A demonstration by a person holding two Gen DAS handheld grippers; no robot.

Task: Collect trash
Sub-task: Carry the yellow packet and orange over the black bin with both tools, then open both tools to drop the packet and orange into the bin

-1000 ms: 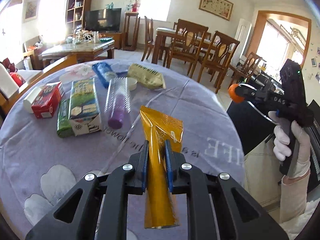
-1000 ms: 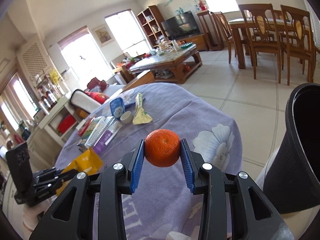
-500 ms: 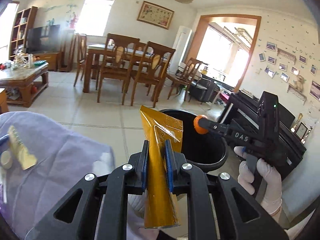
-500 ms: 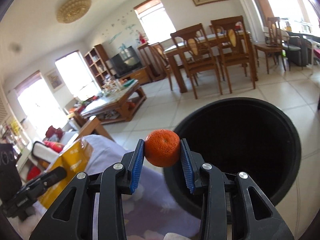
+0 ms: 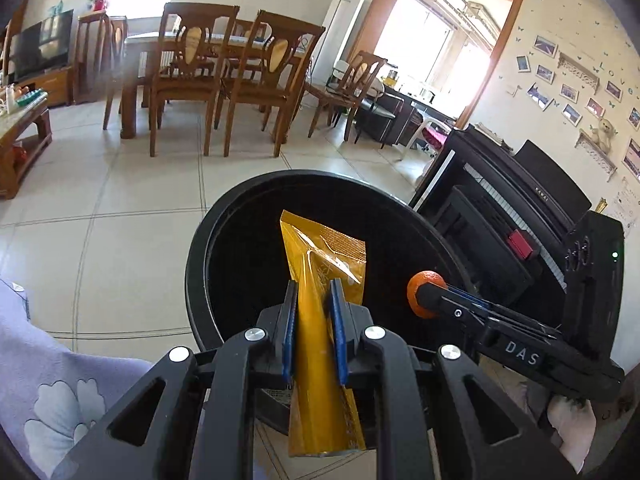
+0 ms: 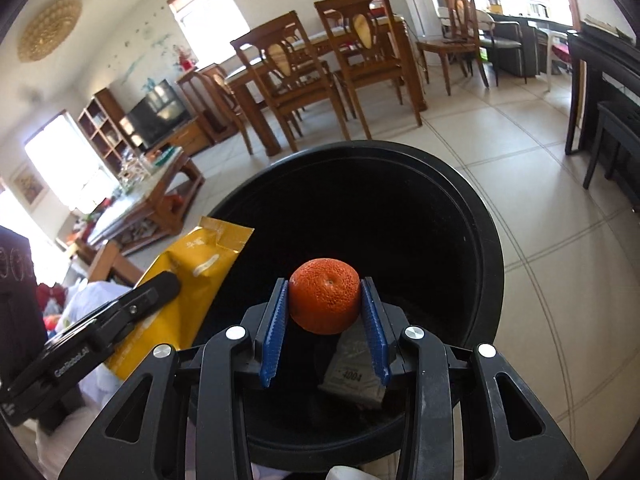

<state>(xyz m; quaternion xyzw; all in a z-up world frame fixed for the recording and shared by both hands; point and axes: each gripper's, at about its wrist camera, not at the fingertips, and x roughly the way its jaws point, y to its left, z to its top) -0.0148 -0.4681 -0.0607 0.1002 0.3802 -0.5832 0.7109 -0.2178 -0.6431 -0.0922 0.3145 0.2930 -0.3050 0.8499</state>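
My left gripper (image 5: pixel 313 292) is shut on a yellow foil packet (image 5: pixel 320 360) and holds it upright over the open mouth of a round black trash bin (image 5: pixel 224 220). My right gripper (image 6: pixel 325 292) is shut on an orange (image 6: pixel 324 300) and holds it above the same bin (image 6: pixel 472 208). In the right wrist view the packet (image 6: pixel 188 272) and the left gripper (image 6: pixel 160 288) show at the left, over the bin's rim. In the left wrist view the orange (image 5: pixel 424 280) and right gripper show at the right. A grey wrapper (image 6: pixel 352 380) lies inside the bin.
The purple flowered tablecloth (image 5: pixel 48 380) is at the lower left. A black piano (image 5: pixel 520 216) stands right of the bin. Wooden dining chairs and table (image 5: pixel 224 68) stand behind on the tiled floor (image 5: pixel 120 200). A coffee table (image 6: pixel 160 188) is far left.
Both grippers have swung away from the table to above the bin, each still holding its item. The bin now fills the middle of both views.
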